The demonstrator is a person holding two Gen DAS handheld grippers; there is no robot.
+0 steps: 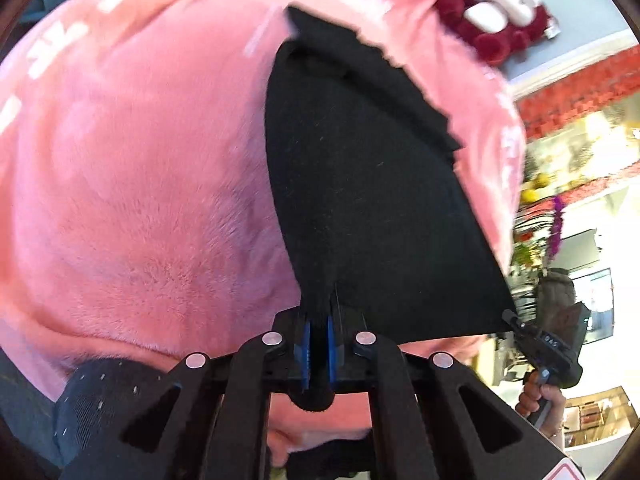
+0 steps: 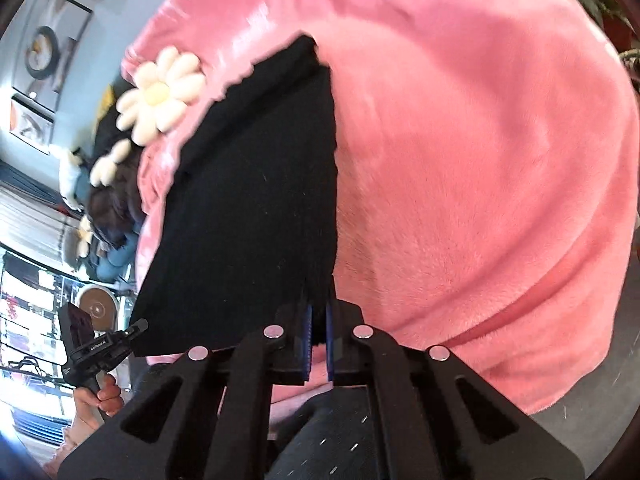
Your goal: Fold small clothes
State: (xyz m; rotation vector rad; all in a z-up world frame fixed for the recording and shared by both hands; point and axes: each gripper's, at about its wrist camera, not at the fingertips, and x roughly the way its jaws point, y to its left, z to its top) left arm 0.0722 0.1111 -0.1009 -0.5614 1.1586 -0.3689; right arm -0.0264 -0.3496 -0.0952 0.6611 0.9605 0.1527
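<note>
A small black garment (image 1: 368, 200) hangs stretched in the air between my two grippers, close in front of a person in a fluffy pink top (image 1: 140, 160). My left gripper (image 1: 319, 320) is shut on one lower corner of it. My right gripper (image 2: 319, 312) is shut on the other corner of the black garment (image 2: 248, 220). In the left wrist view the right gripper (image 1: 516, 322) shows at the cloth's far corner, held by a hand. In the right wrist view the left gripper (image 2: 138, 326) shows at the opposite corner. The garment's upper edge looks jagged and partly doubled over.
The pink top (image 2: 480, 160) fills most of both views, with white plush flowers (image 2: 160, 92) on it. A dark speckled fabric (image 2: 340, 440) lies below the grippers. Shelves, plants and wall pictures stand far behind at the sides.
</note>
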